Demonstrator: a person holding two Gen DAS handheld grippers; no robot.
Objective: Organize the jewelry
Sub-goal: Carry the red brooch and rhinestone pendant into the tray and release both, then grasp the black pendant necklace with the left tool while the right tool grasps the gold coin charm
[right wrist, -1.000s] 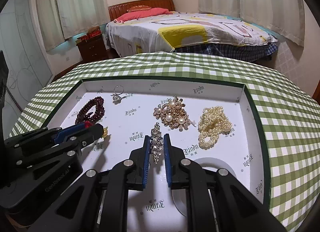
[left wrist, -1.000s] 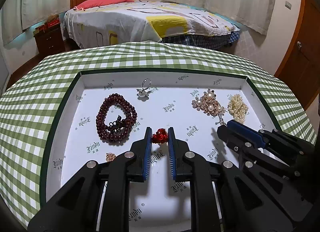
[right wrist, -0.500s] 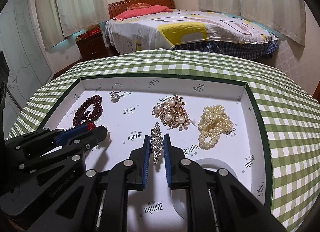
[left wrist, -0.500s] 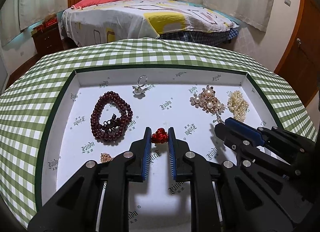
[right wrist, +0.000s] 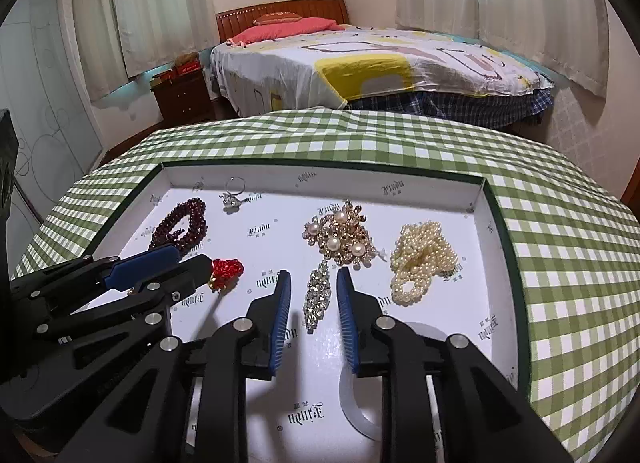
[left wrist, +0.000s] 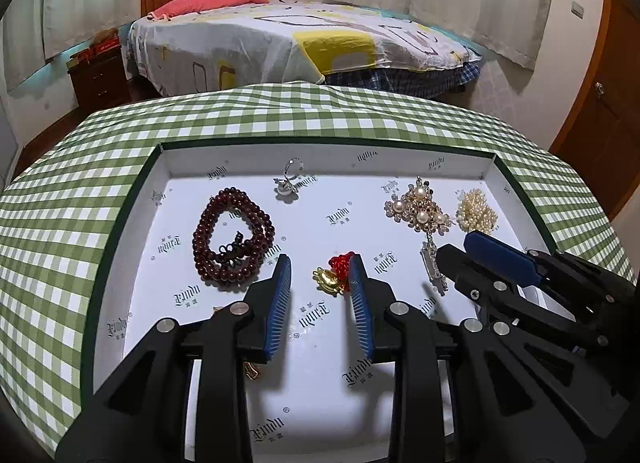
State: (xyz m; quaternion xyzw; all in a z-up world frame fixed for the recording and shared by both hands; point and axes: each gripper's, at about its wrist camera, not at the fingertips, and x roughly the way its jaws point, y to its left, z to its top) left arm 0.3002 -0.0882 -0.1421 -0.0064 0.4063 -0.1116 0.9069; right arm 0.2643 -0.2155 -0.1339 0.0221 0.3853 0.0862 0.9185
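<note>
Both grippers are pointing steeply downward into the white tray (left wrist: 132, 247), which is sitting on a green checked tablecloth (left wrist: 60, 223), and they are hanging side by side over its near half. The left gripper (left wrist: 320, 267) has just been opening: its jaws are standing apart, with the red-and-gold charm (left wrist: 334, 275) lying on the tray floor between them, touching or just beside the right-hand pad and clear of the other. The right gripper (right wrist: 310, 283) has likewise just been opening; its jaws are standing apart around the crystal brooch (right wrist: 318, 295), which is lying lengthwise in the gap with neither pad pressing on it. Farther back in the tray, the dark red bead bracelet (left wrist: 232, 241), the ring (left wrist: 290, 183), the pearl-and-gold brooch (right wrist: 340, 235) and the pearl strand (right wrist: 420, 259) are lying well apart from one another.
</note>
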